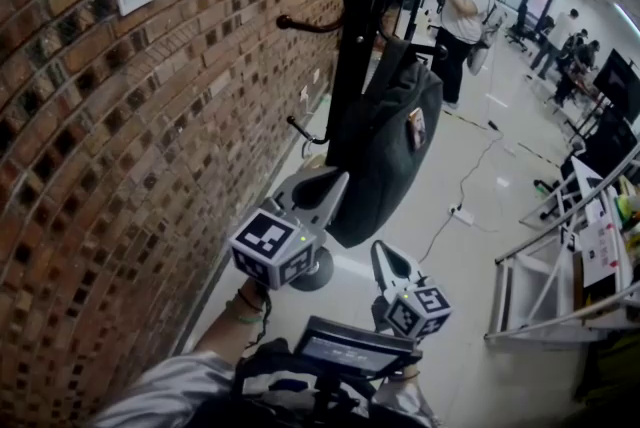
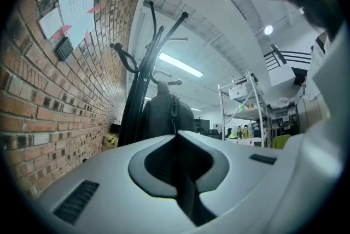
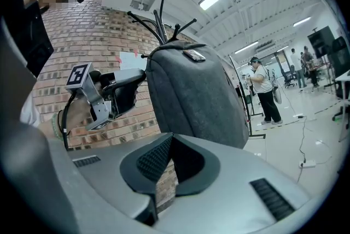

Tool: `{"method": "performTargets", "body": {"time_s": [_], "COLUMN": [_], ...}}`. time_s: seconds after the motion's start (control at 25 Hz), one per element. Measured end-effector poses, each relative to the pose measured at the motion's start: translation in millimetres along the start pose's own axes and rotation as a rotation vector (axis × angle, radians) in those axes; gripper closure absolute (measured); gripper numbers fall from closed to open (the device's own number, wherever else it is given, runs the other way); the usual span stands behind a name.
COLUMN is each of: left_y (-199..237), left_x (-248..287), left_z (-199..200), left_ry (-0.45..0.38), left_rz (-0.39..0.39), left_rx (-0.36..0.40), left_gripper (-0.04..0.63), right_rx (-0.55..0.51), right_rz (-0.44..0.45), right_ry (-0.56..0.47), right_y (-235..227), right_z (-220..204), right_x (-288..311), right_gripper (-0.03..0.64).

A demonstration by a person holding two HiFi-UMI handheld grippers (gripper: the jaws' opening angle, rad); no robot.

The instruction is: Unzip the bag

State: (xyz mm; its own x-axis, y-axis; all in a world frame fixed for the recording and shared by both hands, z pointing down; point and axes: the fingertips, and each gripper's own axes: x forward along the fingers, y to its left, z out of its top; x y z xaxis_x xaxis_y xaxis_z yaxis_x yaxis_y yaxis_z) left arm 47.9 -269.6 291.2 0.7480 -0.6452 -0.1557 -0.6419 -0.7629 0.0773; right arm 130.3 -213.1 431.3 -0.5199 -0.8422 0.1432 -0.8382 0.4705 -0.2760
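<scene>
Left hand-held gripper (image 1: 335, 178) and right hand-held gripper (image 1: 385, 248) hover, jaws closed, near the bag (image 1: 385, 151).

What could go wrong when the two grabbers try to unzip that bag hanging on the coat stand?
The bag hangs free on the coat stand, so it may swing away if one gripper tugs and the other doesn't steady it. A hard pull might rock the stand too. The left gripper and right gripper are both shut and empty; they must open first, or they'd only bump it.

Dark grey bag (image 1: 385, 156), hanging upright on black coat stand (image 1: 354, 46), beside brick wall (image 1: 120, 166)
</scene>
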Motion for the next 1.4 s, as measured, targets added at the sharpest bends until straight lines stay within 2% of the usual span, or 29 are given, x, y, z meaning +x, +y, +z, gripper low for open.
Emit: {"method": "performTargets", "body": {"time_s": [0.32, 0.48, 1.2, 1.4], "left_y": [1.0, 1.0, 0.1, 0.8], "left_x": [-5.3, -9.0, -15.7, -19.9], "left_z": [-6.7, -12.9, -35.7, -47.7], "left_ry": [0.010, 0.012, -0.021, 0.013], "left_rz": [-0.007, -0.020, -0.015, -0.011], "left_rx": [0.012, -0.017, -0.050, -0.049], "left_gripper": [0.595, 0.595, 0.595, 0.595], "right_rx": [-0.003, -0.013, -0.007, -0.002], "right_rz": [-0.010, -0.010, 0.002, 0.000], "right_ry": [0.013, 0.019, 0.031, 0.039], "right_y": [0.2, 0.5, 6.8, 8.8], "right_z": [-2.2, -3.3, -6.7, -10.0], "right_x": [1.9, 2.1, 2.2, 2.8], "right_gripper": [0.627, 0.627, 0.627, 0.627]}}
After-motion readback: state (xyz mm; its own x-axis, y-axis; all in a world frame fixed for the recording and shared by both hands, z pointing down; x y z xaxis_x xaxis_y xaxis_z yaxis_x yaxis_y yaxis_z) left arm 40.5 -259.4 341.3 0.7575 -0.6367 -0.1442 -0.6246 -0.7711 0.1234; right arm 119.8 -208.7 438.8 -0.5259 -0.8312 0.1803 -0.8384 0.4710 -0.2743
